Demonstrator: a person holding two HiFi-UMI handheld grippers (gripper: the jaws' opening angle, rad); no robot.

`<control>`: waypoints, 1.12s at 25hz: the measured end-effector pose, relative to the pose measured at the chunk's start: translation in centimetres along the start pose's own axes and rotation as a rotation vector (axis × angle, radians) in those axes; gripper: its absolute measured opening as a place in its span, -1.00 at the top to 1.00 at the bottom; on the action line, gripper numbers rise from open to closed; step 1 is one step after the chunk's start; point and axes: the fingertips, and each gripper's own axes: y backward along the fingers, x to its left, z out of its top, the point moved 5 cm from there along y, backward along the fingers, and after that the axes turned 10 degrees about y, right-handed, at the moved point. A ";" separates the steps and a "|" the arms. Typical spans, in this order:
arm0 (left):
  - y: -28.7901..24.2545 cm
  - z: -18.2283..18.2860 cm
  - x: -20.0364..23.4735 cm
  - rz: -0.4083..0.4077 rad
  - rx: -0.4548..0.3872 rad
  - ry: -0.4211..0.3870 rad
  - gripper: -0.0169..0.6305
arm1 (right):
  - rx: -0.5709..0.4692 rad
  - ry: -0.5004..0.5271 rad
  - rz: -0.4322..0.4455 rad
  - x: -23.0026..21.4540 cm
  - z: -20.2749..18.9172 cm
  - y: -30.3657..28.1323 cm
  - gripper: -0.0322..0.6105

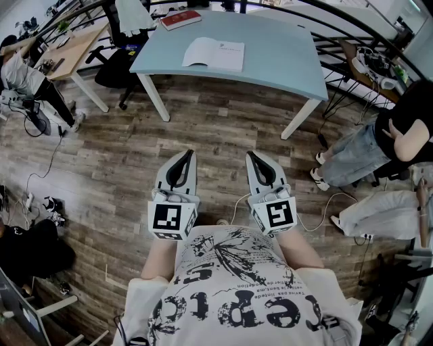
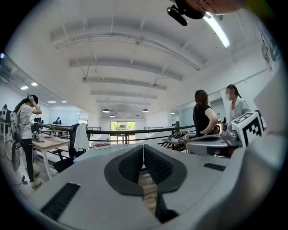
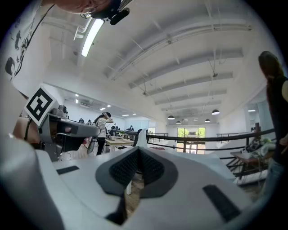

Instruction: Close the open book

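Observation:
The open book lies flat with its white pages up on the light blue table, far ahead of both grippers. My left gripper and right gripper are held side by side close to my body, over the wooden floor, pointing level toward the table. Both are shut with nothing between the jaws. In the left gripper view the left gripper has its pads pressed together, and the right gripper shows beside it. In the right gripper view the right gripper is likewise shut.
A red book lies at the table's far left corner. A black office chair with a white garment and a wooden desk stand to the left. A person stands at the left, another person at the right. Cables run over the floor.

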 end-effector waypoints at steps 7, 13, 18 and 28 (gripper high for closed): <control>-0.7 -0.1 -0.3 -0.007 -0.001 -0.005 0.89 | 0.009 -0.006 0.005 -0.3 -0.6 -0.3 0.88; -1.6 -0.7 0.6 0.006 0.017 0.008 0.89 | 0.012 -0.042 0.005 -0.7 -1.3 -1.1 0.87; -2.9 -1.2 0.8 0.005 0.034 0.017 0.89 | 0.016 -0.055 0.001 -1.4 -2.1 -1.9 0.87; -10.0 -2.5 4.9 -0.015 0.065 0.013 0.89 | 0.049 -0.075 -0.030 -4.1 -5.5 -8.6 0.87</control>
